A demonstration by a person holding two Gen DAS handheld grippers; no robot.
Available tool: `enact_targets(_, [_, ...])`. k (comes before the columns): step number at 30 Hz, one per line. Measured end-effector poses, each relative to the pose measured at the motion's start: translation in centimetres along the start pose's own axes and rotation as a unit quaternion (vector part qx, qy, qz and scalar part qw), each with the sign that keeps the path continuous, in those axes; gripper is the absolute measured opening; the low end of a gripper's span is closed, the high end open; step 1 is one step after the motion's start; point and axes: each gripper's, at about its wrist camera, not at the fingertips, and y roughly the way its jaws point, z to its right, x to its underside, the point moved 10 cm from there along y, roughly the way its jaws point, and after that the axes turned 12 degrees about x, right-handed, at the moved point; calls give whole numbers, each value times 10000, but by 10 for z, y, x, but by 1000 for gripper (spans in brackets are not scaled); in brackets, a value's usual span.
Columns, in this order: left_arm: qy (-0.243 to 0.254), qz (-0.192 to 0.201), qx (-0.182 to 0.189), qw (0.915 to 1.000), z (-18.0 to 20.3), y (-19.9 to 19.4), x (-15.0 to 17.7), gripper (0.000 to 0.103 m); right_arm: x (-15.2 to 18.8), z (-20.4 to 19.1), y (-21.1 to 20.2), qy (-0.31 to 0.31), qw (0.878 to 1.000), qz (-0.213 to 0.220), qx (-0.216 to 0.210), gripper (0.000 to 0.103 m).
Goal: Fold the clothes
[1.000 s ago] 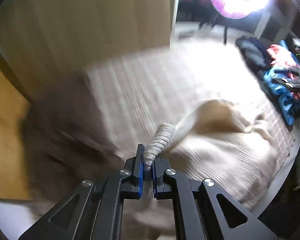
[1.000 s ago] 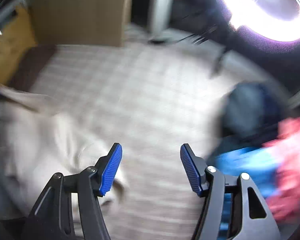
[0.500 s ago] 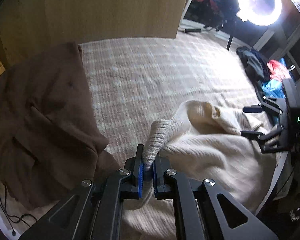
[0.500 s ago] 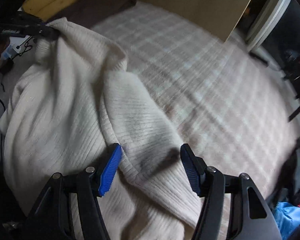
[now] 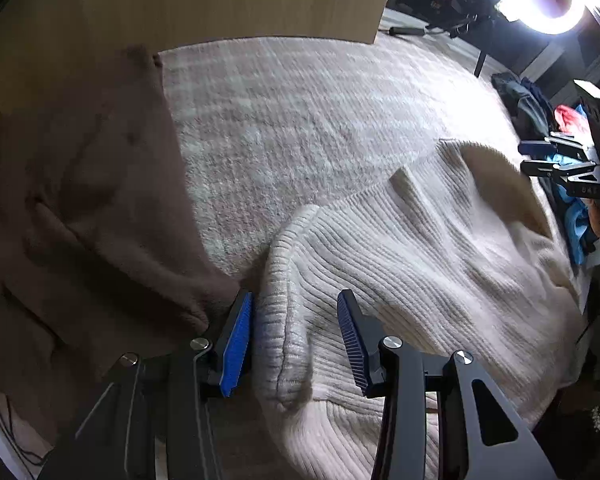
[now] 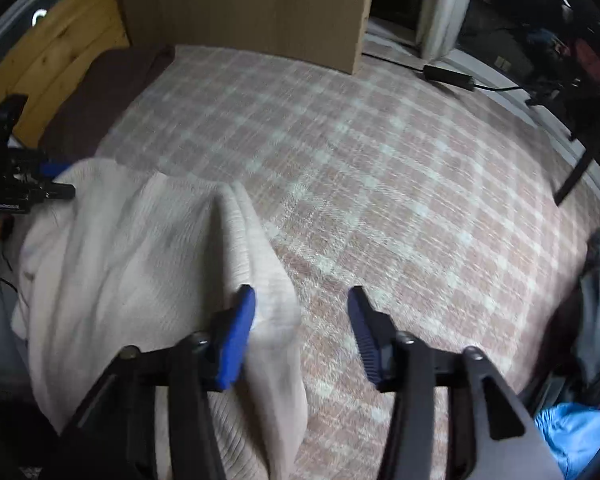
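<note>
A cream ribbed-knit sweater (image 5: 412, 264) is lying rumpled on the near part of a pink-and-white checked bedspread (image 5: 292, 128), with most of the checked surface beyond it bare. That bare stretch is probably being kept free as room to spread and fold.

The left gripper (image 5: 296, 340) is standing with its blue-padded jaws parted, not grasping anything. A thick rolled edge of the sweater is running up between the jaws, close to the left pad, without being pinched. The tool is sitting low at that edge, a good place from which to take hold of it or to leave it lying.

The right gripper (image 6: 302, 334) is likewise spread wide and empty. Its left pad is resting against a raised ridge of the sweater, while its right pad is hanging over bare bedspread. It is hovering at the sweater's right border, so the two tools are flanking the garment from opposite sides, as someone would to square it up.

A brown fleecy garment (image 5: 80, 216) is lying to the left of the sweater, against a plain tan wooden board (image 5: 220, 0) at the far edge of the bed. It is touching the sweater's edge near the left gripper. A heap of blue, red and dark clothes (image 6: 584, 400) is sitting at the right edge, well apart from the sweater.

The sweater is not neatly folded. The scene fits either a fold being set down or a fresh hold being sought.
</note>
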Motion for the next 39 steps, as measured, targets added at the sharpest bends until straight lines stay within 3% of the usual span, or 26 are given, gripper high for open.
enact_targets(7, [60, -157, -72, 9998, 3, 15, 8, 34, 6, -13, 19, 91, 9978, -429, -503, 49])
enact_targets(11, [16, -111, -16, 9999, 5, 14, 11, 26, -1, -21, -5, 212, 9969, -91, -757, 50])
enact_targets(12, [28, -104, -25, 9999, 5, 14, 12, 25, -3, -26, -12, 161, 9964, 9, -832, 58])
enact_targets(13, [43, -93, -42, 9999, 5, 15, 12, 20, -3, -29, -14, 67, 9968, 59, -792, 62])
enact_targets(16, [55, -19, -86, 9999, 6, 12, 14, 9, 9, -27, 12, -457, 9986, -215, 152, 64])
enact_targets(17, [51, 16, -99, 9999, 7, 9, 15, 8, 13, -25, 19, -526, 9978, -314, 253, 63])
enact_targets(19, [42, 85, -124, 9999, 9, 5, 16, 6, 20, -26, 26, -450, 9981, -415, 33, 43])
enact_targets(20, [38, 120, -137, 9998, 10, 3, 16, 6, 19, -22, 18, -314, 9990, -325, -52, 9])
enact_targets(22, [-17, 382, -159, 9991, 15, -15, 15, 6, 16, -16, 2, -44, 9996, -144, -221, 11])
enact_targets(26, [-2, 1121, -296, 9933, 35, -84, 15, 6, 12, 4, -71, 27, 9979, 631, -139, 10])
enact_targets(29, [173, 1757, -334, 9837, 54, -149, 3, 6, 16, 24, -152, 307, 9894, 1398, -262, 10])
enact_targets(33, [500, 2542, -705, 9633, 104, -241, 8, 6, 16, 38, -270, 638, 9692, 2361, -296, 10])
enact_targets(39, [1105, 3539, -1668, 9136, 194, -389, 39, 6, 63, 19, -409, 303, 9442, 3279, -28, 10])
